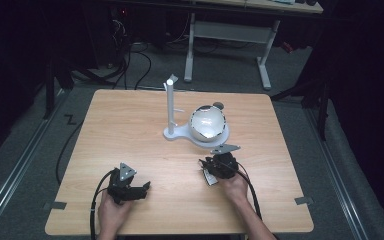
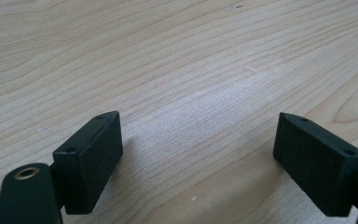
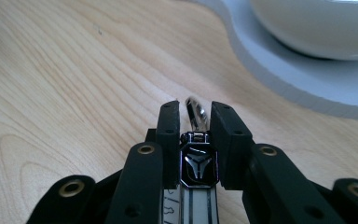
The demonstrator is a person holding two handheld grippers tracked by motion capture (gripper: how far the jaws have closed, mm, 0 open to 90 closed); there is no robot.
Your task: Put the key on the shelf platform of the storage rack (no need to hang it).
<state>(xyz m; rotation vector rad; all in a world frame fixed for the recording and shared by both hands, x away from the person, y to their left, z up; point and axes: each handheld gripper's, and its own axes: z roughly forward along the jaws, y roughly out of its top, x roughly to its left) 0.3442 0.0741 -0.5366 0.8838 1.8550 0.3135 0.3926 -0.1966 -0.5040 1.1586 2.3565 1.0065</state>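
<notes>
Right gripper view: key fob (image 3: 198,168) between closed jaws (ring (image 3: 196,113) ahead)

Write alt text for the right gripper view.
The right tool is shut on a small black key fob with a silver ring at its tip, held just above a light wooden table. Beyond it are the curved edge of a white stand base and a round white bowl on it.
</notes>
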